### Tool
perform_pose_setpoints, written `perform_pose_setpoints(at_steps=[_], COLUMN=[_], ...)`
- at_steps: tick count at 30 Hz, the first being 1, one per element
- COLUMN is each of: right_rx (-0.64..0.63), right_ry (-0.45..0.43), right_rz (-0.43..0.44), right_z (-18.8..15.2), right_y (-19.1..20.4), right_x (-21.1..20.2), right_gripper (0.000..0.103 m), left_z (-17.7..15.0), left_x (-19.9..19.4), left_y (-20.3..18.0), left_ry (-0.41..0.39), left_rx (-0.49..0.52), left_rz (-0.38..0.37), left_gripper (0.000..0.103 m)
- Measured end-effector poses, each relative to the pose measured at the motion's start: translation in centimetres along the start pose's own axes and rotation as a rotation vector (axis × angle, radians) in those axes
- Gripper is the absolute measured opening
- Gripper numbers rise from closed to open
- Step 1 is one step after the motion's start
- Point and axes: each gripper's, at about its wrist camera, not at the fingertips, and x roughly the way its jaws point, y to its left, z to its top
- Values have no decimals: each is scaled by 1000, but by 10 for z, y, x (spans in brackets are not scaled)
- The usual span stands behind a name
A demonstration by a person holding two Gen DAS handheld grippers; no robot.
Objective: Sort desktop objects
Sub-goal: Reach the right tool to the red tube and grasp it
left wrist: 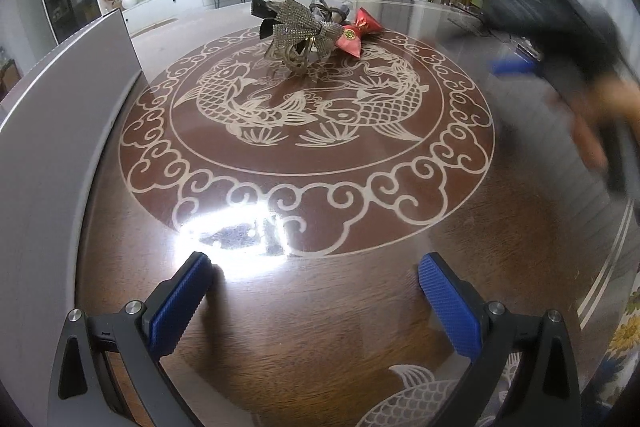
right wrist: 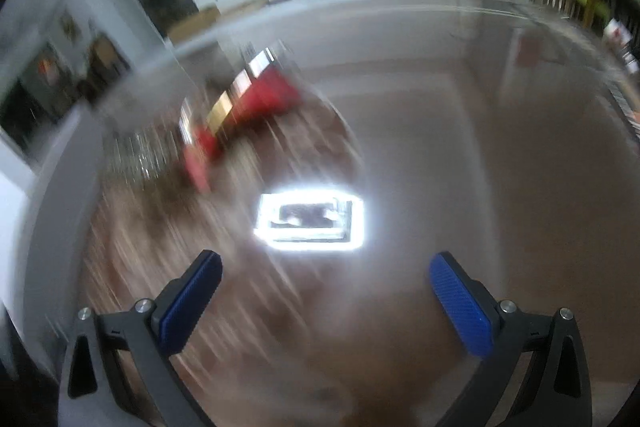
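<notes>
We begin at the left gripper (left wrist: 314, 285): its two blue-padded fingers (left wrist: 178, 301) stand spread wide, with nothing between them, above the glossy wooden table (left wrist: 312, 339). A lamp glare lies on the varnish just ahead of the fingertips. Beyond it runs the round inlay of two carp (left wrist: 308, 103) ringed by cloud scrolls. At the far edge of that inlay we find the objects to sort, gathered in one small heap: a rhinestone bow (left wrist: 306, 27) in front, a red bow (left wrist: 354, 31) touching it on its right side, and dark strap-like pieces (left wrist: 328, 11) behind that we cannot identify. A grey panel (left wrist: 76, 83) stands along the left margin.

The right gripper (right wrist: 326, 277) likewise shows its fingers (right wrist: 460, 307) spread and empty. Its view is smeared by motion; the red bow (right wrist: 256, 103) appears only as a red streak. In the left view the right gripper (left wrist: 516, 67) is a blurred dark mass well to the right of the heap.

We judge the sorting scarcely begun: nothing is held, the heap looks undivided, and no separated pile is visible. Every item remains to be placed.
</notes>
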Motion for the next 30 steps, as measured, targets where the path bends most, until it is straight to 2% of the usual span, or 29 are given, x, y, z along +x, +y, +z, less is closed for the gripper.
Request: perform_pose_setpoints(at_steps=[2,5,7,9,10,12,15,16,17,20,22,24,27,30], right_rx=[41,59,58,43,34,17,-60,-115,-166,-291,-376,-453,-466,-446], right_ry=[18,17,35,68,80,55,39,38,39,69,83,89,86,65], right_rz=[22,6,-12,-66,-90,-134,-181,-192,-159,-109,-97,-75,-48,-68], right_z=[35,71,82,86,86,84,75,69,63,39,18,-7,-40,-71], right_y=[16,38,52,60,63,67,75,81,88,106,116,120,102,66], right_x=[22,48,63,76,82,84,82,82,80,72,64,52,28,0], right_gripper=[103,102,101,95,87,78,68,58,47,28,23,23,23,23], left_z=[0,0,0,0,0,0,0,0,0,0,0,0,0,0], left_x=[0,0,0,0,0,0,-1,-1,-1,0,0,0,0,0], left_y=[0,-1,-1,-1,-1,0,-1,-1,-1,-1,-1,-1,-1,-1], left_ry=[0,-1,-1,-1,-1,-1,-1,-1,-1,-1,-1,-2,-1,-2], left_rx=[0,0,0,0,0,0,-1,-1,-1,0,-1,-1,-1,-1], left_rz=[-1,-2,-1,-1,-1,-2,-1,-2,-2,-1,-2,-1,-2,-2], left_gripper=[103,103,103,103,103,103,103,103,103,103,103,103,103,103])
